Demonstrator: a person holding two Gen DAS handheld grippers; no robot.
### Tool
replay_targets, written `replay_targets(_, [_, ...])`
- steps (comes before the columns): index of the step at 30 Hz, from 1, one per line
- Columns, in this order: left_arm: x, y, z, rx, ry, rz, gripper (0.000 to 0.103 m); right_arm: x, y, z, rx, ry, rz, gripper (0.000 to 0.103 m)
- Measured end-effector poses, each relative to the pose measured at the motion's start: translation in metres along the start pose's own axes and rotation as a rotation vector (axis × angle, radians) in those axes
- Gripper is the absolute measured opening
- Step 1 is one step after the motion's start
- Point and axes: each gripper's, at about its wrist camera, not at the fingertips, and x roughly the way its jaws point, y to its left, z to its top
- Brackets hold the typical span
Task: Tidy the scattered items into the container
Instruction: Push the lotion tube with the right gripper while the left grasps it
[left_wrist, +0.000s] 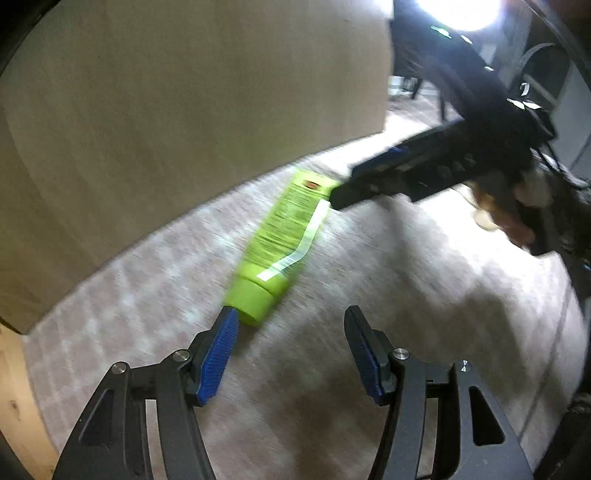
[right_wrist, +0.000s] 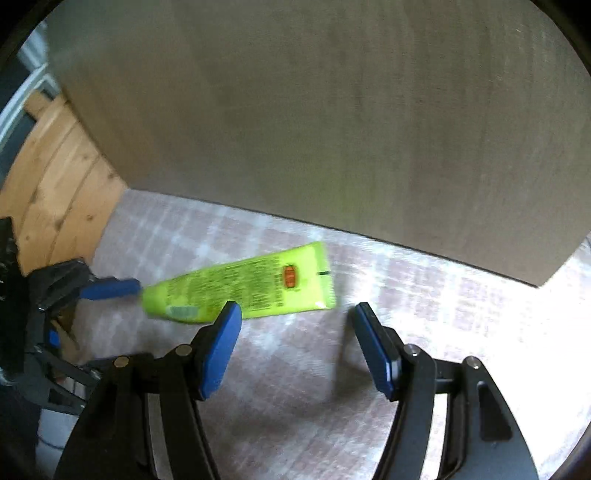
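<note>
Left wrist view: lime-green tube (left_wrist: 280, 240) lying flat on a pale checked cloth (left_wrist: 369, 295), running from its cap in the lower centre of the frame up to its crimped flat end in the middle. Behind it, filling the upper left, the plain brown side of a cardboard box (left_wrist: 184, 110), the tube close beside it but not clearly touching. Left gripper (left_wrist: 291, 350) at the bottom of the frame, jaws wide apart and holding nothing; the left blue pad (left_wrist: 218, 358) just at the cap, contact impossible to confirm through the blur. Right gripper (left_wrist: 341, 192) reaching in from the upper right, its dark tip at the tube's flat end, with a hand (left_wrist: 513, 218) partly visible behind it. Bare wood (left_wrist: 14, 387) at the lower left edge. Right wrist view: same tube (right_wrist: 240, 288) lying across the middle of the frame, cap toward the left, flat end toward the right, an orange mark near that end. Right gripper (right_wrist: 297, 343) at the bottom, jaws spread wide and empty; its left finger overlapping the tube's lower edge in the frame, the right finger clear of it. Left gripper (right_wrist: 125, 291) entering from the left edge, one blue finger (right_wrist: 110, 288) right at the cap end. Box wall (right_wrist: 332, 110) across the upper frame, wooden surface (right_wrist: 55, 184) at the left.
</note>
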Motion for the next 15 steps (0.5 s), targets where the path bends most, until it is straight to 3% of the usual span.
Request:
replay_targets(3, [0.003, 0.001, 0.007, 0.029, -0.005, 0.014, 0.059, 0.001, 0.002, 0.006, -0.039, -0.008, -0.032, 0.063])
replay_targets(9, [0.038, -0.017, 0.031, 0.145, 0.059, 0.000, 0.058, 0.008, 0.011, 0.012, -0.173, 0.035, -0.026, 0.063])
replay_targets(10, [0.040, -0.020, 0.030, 0.162, 0.042, 0.000, 0.055, 0.009, 0.013, 0.011, -0.195, 0.044, -0.031, 0.063])
replay_targets(11, [0.040, -0.022, 0.030, 0.168, 0.025, -0.002, 0.040, 0.009, 0.015, 0.011, -0.216, 0.051, -0.036, 0.063])
replay_targets(15, [0.040, -0.027, 0.029, 0.170, 0.008, -0.008, 0.038, 0.005, 0.013, 0.004, -0.219, 0.066, -0.028, 0.064])
